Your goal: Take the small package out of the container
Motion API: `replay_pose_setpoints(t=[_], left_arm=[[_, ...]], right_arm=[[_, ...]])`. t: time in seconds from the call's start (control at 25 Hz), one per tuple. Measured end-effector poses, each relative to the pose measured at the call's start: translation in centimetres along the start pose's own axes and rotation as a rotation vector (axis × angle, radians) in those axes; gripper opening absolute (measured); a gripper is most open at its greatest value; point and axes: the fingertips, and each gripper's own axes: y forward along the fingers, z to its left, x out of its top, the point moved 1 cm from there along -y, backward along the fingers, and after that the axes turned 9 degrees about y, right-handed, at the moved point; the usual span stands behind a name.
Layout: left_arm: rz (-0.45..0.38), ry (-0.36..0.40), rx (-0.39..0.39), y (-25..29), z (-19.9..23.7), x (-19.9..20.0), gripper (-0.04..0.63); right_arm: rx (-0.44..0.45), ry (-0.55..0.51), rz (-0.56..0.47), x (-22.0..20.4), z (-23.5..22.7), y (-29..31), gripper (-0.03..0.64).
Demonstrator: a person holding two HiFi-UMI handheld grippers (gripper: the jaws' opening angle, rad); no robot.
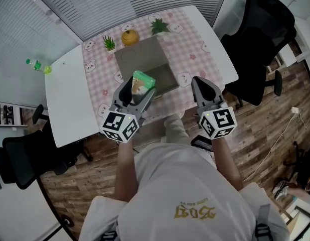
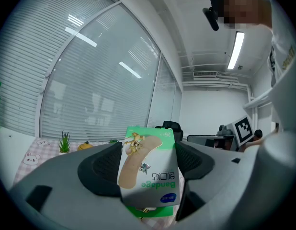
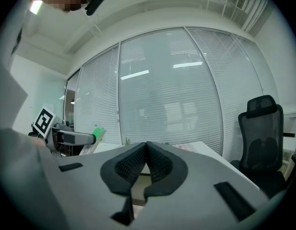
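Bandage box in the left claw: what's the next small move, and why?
Probably swing the left claw sideways to bare checked tablecloth and lower the bandage box there. Its pads clamp the box, which looks lifted over the container's near edge, so it seems out. The right claw is shut and empty, so no handover.

Left gripper (image 1: 139, 90) jaws grip wide, right gripper (image 1: 199, 84) jaws together.
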Motion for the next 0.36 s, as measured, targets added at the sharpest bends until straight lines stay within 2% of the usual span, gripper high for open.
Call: replay_pose_setpoints(t=[0.36], left_arm=[[0.006, 0.003, -0.006, 0.14, 0.51, -0.14, 0.362]], right_arm=[[-0.001, -0.011, 0.001, 0.16, 0.29, 0.50, 0.012]])
